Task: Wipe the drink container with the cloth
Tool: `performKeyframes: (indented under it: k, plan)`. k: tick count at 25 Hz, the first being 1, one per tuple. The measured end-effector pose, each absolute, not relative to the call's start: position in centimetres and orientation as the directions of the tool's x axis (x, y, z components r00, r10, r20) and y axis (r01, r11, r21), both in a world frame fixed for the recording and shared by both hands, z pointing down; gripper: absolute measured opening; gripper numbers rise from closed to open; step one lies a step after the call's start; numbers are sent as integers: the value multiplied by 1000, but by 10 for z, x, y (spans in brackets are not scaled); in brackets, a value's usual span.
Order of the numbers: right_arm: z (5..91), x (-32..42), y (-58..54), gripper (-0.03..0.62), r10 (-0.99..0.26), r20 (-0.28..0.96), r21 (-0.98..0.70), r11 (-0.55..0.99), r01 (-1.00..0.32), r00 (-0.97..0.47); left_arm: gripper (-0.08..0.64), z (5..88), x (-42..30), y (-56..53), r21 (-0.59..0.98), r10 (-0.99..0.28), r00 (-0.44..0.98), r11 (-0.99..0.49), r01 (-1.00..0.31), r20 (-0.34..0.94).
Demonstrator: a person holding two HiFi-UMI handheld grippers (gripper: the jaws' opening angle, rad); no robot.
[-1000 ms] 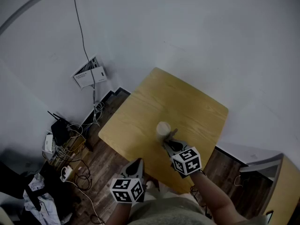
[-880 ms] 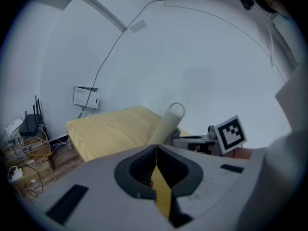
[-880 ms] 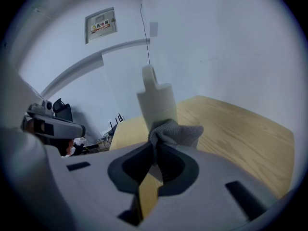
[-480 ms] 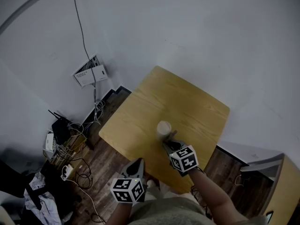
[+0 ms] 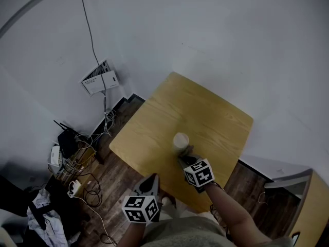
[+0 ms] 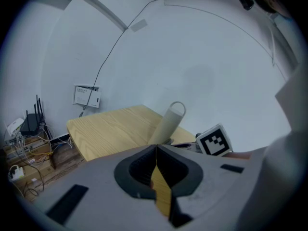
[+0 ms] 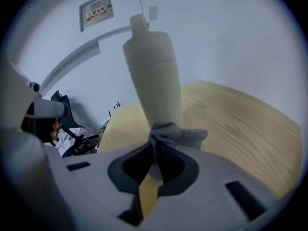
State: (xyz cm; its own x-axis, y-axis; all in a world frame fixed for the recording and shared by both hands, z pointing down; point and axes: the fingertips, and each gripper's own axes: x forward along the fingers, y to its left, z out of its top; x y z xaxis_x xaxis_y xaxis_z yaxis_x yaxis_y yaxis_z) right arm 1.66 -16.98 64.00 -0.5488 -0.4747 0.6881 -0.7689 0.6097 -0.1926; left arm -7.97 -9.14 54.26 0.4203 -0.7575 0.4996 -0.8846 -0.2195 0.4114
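A tall cream drink container stands upright on the wooden table, near its front edge. My right gripper is shut on a grey cloth, and the cloth presses against the container's lower body. My left gripper is shut with nothing in it; it hangs off the table's front corner, to the left of the container.
The table stands in a corner of white walls. On the dark wood floor at the left lie cables, a router and clutter. A white box hangs on the wall. A wooden cabinet is at the right.
My right gripper has shifted a little toward me and left with the cloth against the container. The left gripper has hardly moved.
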Motion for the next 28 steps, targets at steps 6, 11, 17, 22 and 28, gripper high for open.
performKeyframes:
  k: [6, 11, 17, 22, 28]
  plan:
    - [649, 13, -168, 14, -458, 708, -184, 615, -767, -537, 3, 543, -81, -90, 412, -758, 419, -218, -885, 499]
    - [654, 13, -169, 14, -454, 716, -185, 610, -771, -530, 3, 542, -81, -91, 410, -760, 418, -219, -885, 498]
    - [652, 12, -167, 14, -459, 716, -180, 607, -774, -526, 3, 540, -84, -90, 409, -764, 415, -217, -886, 494]
    - [642, 11, -162, 14, -477, 704, -169, 607, -776, -526, 3, 539, -84, -88, 411, -765, 418, -220, -885, 490]
    - [620, 4, -148, 14, -492, 674, -180, 614, -768, -552, 2, 536, -86, -88, 410, -772, 419, -226, -884, 478]
